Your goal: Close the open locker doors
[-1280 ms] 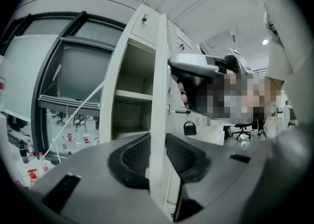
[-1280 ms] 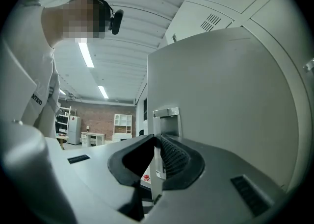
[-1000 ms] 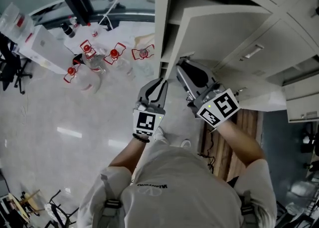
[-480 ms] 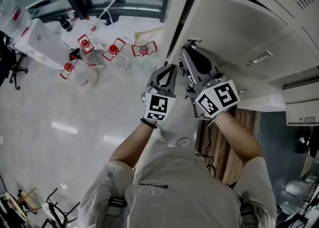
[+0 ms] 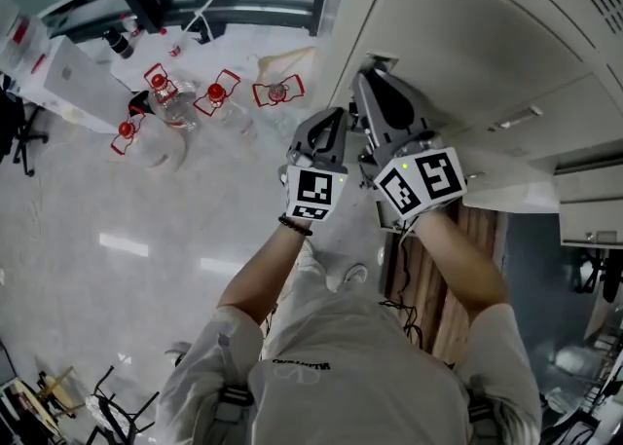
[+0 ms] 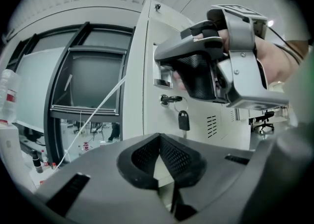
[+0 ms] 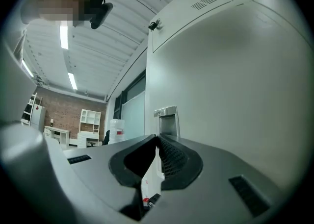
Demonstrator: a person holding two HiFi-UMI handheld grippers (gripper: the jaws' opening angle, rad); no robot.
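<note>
The cream locker door [image 5: 467, 34] stands almost flush with the locker front. My right gripper [image 5: 373, 83] points at the door's recessed metal handle [image 7: 167, 120], with its tips close to the handle. Its jaws have just been closing and now meet with nothing between them [image 7: 158, 138]. In the left gripper view the right gripper [image 6: 164, 63] sits in front of that handle. My left gripper [image 5: 336, 120] hovers just left of the right one, level, its jaws shut and empty [image 6: 159, 138]. A key with a black fob [image 6: 183, 119] hangs from the lock below the handle.
Several red-capped bottles [image 5: 165, 107] and a white box [image 5: 68, 78] lie on the floor to the left. A dark window frame [image 6: 64, 95] stands beside the locker. Wooden boards [image 5: 467, 268] lie at the locker's foot. More cream cabinet fronts [image 5: 589, 209] are at the right.
The door has swung in toward the locker until nearly flush. Both grippers moved forward with it. The left jaws went from partly open to shut.
</note>
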